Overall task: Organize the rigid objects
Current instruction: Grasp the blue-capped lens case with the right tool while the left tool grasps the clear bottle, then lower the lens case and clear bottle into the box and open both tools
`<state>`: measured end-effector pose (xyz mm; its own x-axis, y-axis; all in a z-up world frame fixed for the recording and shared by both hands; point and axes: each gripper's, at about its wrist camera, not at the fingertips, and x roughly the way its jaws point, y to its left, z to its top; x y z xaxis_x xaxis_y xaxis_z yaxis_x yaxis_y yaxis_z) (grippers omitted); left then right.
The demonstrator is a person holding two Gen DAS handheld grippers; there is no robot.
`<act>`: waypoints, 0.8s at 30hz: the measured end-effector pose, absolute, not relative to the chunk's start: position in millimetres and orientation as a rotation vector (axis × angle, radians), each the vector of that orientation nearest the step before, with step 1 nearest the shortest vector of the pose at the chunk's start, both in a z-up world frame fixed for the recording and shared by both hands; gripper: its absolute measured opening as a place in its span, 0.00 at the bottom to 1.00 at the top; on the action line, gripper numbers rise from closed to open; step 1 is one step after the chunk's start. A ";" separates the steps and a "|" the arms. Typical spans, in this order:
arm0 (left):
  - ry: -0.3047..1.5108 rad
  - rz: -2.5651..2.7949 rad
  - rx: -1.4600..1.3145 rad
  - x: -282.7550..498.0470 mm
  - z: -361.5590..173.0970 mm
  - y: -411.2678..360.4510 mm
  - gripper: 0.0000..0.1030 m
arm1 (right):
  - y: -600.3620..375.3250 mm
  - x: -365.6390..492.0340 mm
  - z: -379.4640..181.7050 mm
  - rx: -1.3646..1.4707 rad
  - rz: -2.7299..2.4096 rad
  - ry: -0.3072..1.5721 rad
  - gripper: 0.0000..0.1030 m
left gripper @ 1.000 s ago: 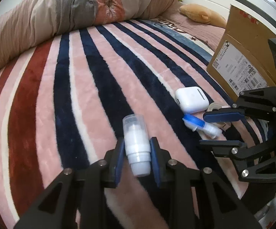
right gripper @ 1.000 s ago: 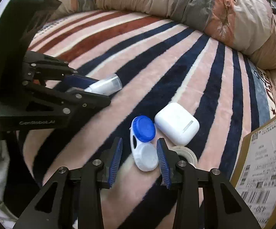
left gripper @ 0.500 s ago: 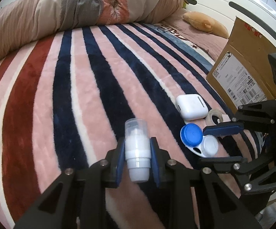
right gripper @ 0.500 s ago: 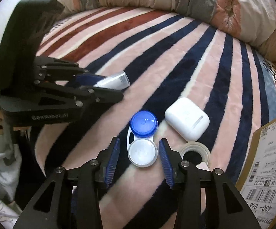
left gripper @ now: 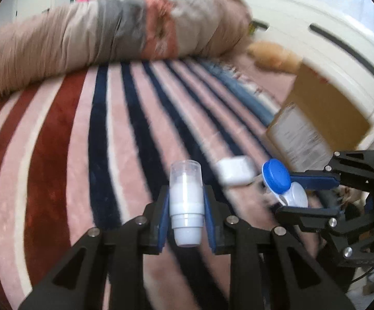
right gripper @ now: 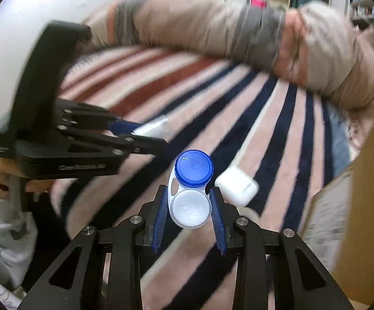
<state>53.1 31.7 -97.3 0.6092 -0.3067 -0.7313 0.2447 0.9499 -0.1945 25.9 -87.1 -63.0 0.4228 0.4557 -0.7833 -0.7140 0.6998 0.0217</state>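
Note:
My left gripper (left gripper: 186, 219) is shut on a small white tube with a clear cap (left gripper: 186, 201) and holds it above the striped blanket (left gripper: 88, 139). My right gripper (right gripper: 190, 213) is shut on a contact lens case (right gripper: 191, 191) with one blue and one white lid, lifted off the blanket. The case also shows in the left wrist view (left gripper: 281, 183), and the tube shows in the right wrist view (right gripper: 153, 128). A white earbud case (right gripper: 237, 187) lies on the blanket just right of the lens case. It also shows in the left wrist view (left gripper: 234, 170).
A cardboard box (left gripper: 316, 126) stands at the right edge of the bed; it also shows in the right wrist view (right gripper: 355, 214). A rolled duvet (left gripper: 96, 33) lies across the far side. A tape roll (right gripper: 249, 211) peeks out under my right fingers.
My right gripper has closed on the lens case and lifted it off the blanket. Both grippers have risen and tilted up; the left still holds the tube.

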 end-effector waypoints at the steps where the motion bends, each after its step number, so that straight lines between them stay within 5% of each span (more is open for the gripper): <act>1: 0.835 -0.332 -0.072 47.6 -84.4 24.8 0.21 | -92.5 20.1 -52.2 -0.330 0.757 0.831 0.27; 10: 0.682 -0.547 0.026 28.7 27.2 -81.6 0.21 | -210.8 -5.3 33.9 -0.146 0.574 0.620 0.27; 24: 0.872 -0.556 0.240 104.1 9.4 -238.7 0.21 | -307.0 48.0 -19.4 -0.114 0.404 0.777 0.28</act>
